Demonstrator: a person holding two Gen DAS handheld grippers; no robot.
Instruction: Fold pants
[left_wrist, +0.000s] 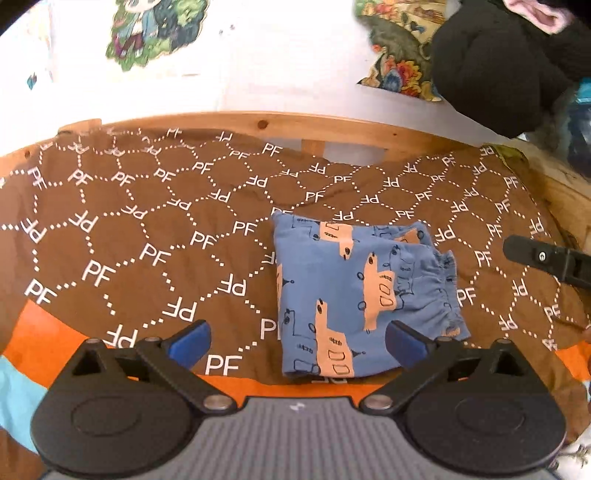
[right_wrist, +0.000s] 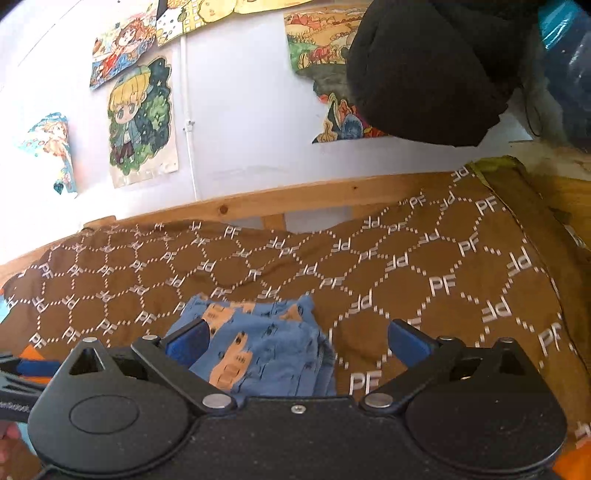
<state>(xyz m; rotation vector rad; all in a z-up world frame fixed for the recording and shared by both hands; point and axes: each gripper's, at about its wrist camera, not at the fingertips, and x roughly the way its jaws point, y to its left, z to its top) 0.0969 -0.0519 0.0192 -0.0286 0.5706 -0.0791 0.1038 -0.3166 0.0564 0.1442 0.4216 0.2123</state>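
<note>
Pants (left_wrist: 360, 295) first: they're lying folded into a compact blue rectangle w/ tan vehicle prints, on the brown blanket (left_wrist: 147, 229), near its front edge. Looks like soft jersey; the gathered elastic waistband is bunched along the right side, layers stacked there. The blanket's quilted, w/ white dotted hexagons and PF logos, spread flat over a wooden bed frame (left_wrist: 266, 123), prob. to give a smooth folding surface. I've got my left tool (left_wrist: 297, 343) hovering over the pants' near edge, jaws spread wide, gripping nothing. Right tool (right_wrist: 295, 341) likewise wide apart & empty, just beside the bundle's right edge. I'd judge the fold basically done.
</note>
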